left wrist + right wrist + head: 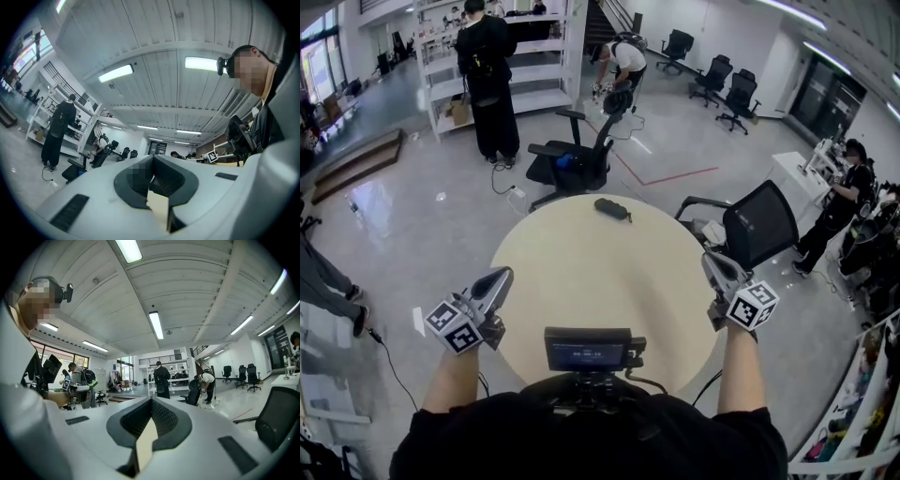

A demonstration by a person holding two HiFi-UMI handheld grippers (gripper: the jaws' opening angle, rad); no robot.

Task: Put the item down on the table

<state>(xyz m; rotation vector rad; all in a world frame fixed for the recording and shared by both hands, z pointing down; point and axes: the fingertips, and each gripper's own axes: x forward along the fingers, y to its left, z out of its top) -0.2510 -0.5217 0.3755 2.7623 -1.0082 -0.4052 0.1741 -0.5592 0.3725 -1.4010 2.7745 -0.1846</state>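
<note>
A small dark oblong item (612, 209) lies on the far part of the round beige table (581, 281), apart from both grippers. My left gripper (500, 276) is held over the table's near left edge. Its jaws are shut with nothing between them, tilted up and inward. My right gripper (712, 261) is at the near right edge, also shut and empty. The left gripper view looks up at the ceiling, with the left gripper (152, 159) shut at the bottom of the picture. The right gripper view shows the right gripper (151, 403) the same way, with the item out of sight.
A black office chair (572, 159) stands just beyond the table and another (759, 223) at its right side. A small screen (588, 349) sits at my chest over the near edge. Several people stand around the room, near white shelves (502, 56) and a white desk (797, 178).
</note>
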